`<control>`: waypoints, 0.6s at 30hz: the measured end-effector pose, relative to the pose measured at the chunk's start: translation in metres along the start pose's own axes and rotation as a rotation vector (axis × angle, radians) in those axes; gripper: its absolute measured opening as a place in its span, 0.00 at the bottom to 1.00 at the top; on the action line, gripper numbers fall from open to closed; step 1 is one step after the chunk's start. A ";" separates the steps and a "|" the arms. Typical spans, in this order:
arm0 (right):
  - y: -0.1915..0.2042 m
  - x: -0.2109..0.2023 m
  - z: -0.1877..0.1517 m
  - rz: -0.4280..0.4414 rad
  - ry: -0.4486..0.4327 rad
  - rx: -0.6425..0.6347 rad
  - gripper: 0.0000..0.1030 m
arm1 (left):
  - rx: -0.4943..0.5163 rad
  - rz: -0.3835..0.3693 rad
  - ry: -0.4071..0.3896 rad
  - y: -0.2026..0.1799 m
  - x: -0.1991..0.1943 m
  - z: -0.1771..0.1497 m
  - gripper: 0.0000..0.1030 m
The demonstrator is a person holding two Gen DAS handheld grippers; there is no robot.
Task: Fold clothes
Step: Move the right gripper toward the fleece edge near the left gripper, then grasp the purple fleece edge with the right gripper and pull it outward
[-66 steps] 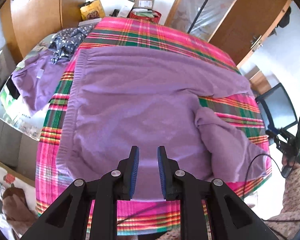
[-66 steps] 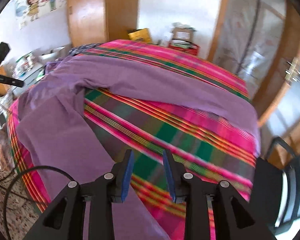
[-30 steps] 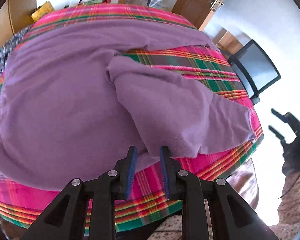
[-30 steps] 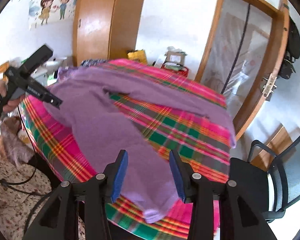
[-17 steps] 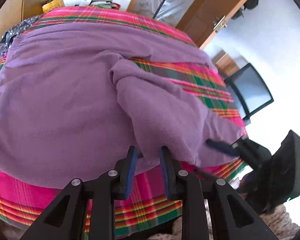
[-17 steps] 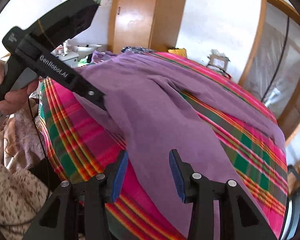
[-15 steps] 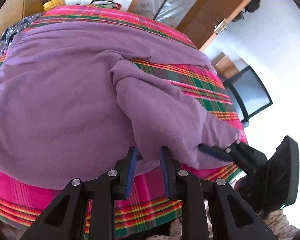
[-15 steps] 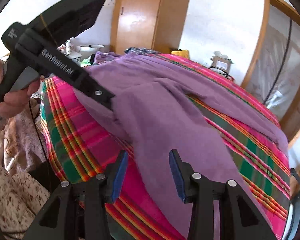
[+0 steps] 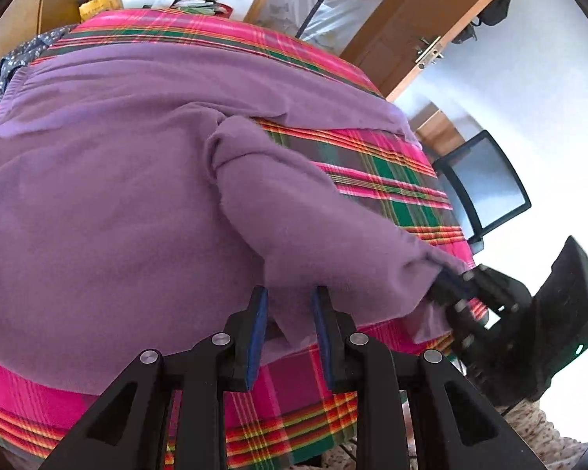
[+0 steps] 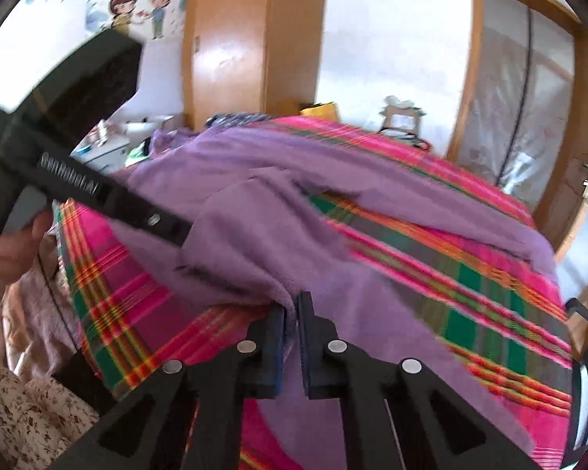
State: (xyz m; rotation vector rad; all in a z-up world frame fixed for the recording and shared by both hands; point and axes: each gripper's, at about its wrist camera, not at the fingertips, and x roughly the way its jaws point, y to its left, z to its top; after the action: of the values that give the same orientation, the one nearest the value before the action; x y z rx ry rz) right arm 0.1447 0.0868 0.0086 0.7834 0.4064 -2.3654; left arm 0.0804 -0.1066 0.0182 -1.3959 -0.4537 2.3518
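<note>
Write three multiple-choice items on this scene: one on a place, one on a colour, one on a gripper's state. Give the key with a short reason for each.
1. Where does the purple garment lie?
A. on a chair
B. on the plaid cloth
C. on the floor

2. What colour are the pads of the left gripper?
A. blue
B. red
C. white

3. How is the right gripper?
A. wide open in the air
B. shut on nothing
C. shut on the garment's edge

Key: B, the garment spreads over the pink and green plaid; A, blue pads show on the left wrist view; C, purple fabric sits pinched between its near-closed fingers.
</note>
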 end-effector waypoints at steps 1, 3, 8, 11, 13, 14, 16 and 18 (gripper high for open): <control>-0.007 -0.003 0.001 -0.013 -0.008 0.018 0.06 | 0.001 0.000 0.002 0.000 0.001 0.000 0.24; -0.021 -0.008 0.003 -0.037 -0.023 0.057 0.06 | 0.002 0.001 0.007 0.000 0.002 0.000 0.24; -0.059 -0.018 0.002 -0.107 -0.048 0.156 0.06 | 0.008 0.031 0.025 -0.001 0.009 -0.002 0.24; -0.077 -0.017 0.001 -0.140 -0.050 0.197 0.06 | 0.014 0.039 0.035 -0.003 0.014 -0.002 0.24; -0.086 -0.019 -0.002 -0.158 -0.050 0.213 0.06 | 0.026 0.054 0.044 -0.005 0.018 -0.003 0.24; -0.089 -0.021 -0.004 -0.170 -0.051 0.220 0.06 | 0.031 0.064 0.049 -0.005 0.020 -0.003 0.24; -0.097 -0.025 -0.007 -0.194 -0.053 0.234 0.06 | 0.030 0.075 0.066 -0.003 0.023 -0.005 0.24; -0.102 -0.032 -0.011 -0.241 -0.059 0.234 0.06 | 0.021 0.079 0.078 0.000 0.025 -0.008 0.24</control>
State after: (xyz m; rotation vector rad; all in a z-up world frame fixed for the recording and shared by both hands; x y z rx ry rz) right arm 0.1051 0.1846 0.0299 0.8047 0.2102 -2.6903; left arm 0.0760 -0.0948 -0.0047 -1.5164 -0.3569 2.3464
